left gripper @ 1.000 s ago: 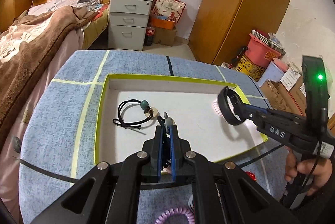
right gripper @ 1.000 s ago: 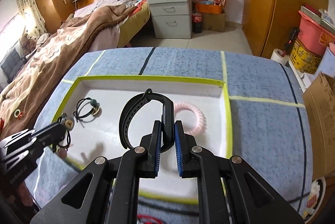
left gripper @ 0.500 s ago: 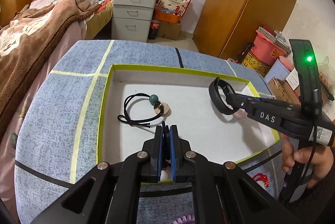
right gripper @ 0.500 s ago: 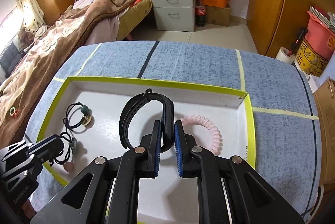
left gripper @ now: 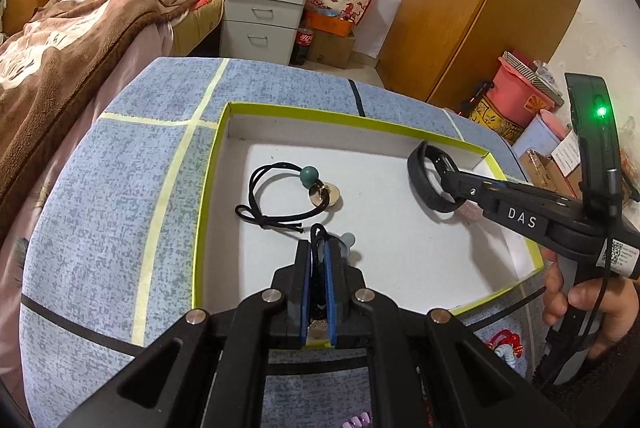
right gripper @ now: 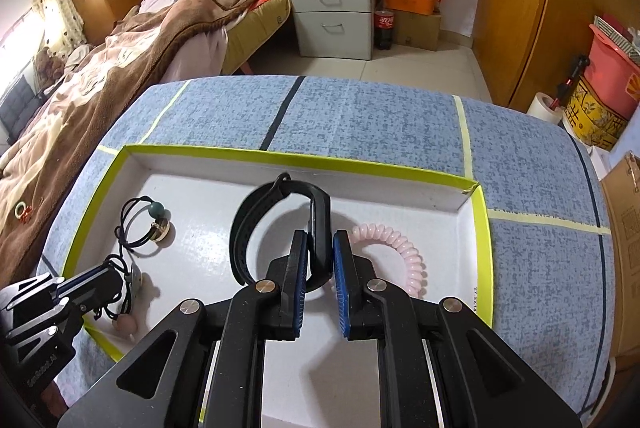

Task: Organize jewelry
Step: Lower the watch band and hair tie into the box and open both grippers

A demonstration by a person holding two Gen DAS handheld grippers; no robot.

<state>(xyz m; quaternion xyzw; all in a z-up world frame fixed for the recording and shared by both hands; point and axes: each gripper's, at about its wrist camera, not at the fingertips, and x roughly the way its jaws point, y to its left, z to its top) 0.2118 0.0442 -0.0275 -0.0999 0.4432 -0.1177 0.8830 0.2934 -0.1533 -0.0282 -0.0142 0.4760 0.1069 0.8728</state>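
A white tray with a yellow-green rim [left gripper: 208, 188] [right gripper: 482, 228] lies on the blue table. My left gripper [left gripper: 319, 248] [right gripper: 120, 274] is shut on a black hair tie with beads [left gripper: 318, 234] [right gripper: 128, 278], low over the tray's near left part. My right gripper [right gripper: 320, 244] [left gripper: 450, 176] holds a black wristband [right gripper: 248, 224] [left gripper: 424, 184] over the tray's right half; its jaws stand slightly apart around the band. A second black hair tie with a green bead and gold disc [left gripper: 288, 192] [right gripper: 148, 224] lies in the tray. A pink spiral hair tie [right gripper: 404, 252] lies at the tray's right.
A bed with a brown blanket [left gripper: 60, 40] stands left of the table. A grey drawer unit [left gripper: 264, 16] and a wooden wardrobe [left gripper: 480, 0] stand behind it. Boxes and a red bin [left gripper: 524, 88] are at the right. A purple spiral tie [left gripper: 358, 420] lies near the table's front edge.
Both grippers have moved forward over the tray and lower. The right gripper's jaws have widened a little around the wristband. The left gripper stays shut on its hair tie.
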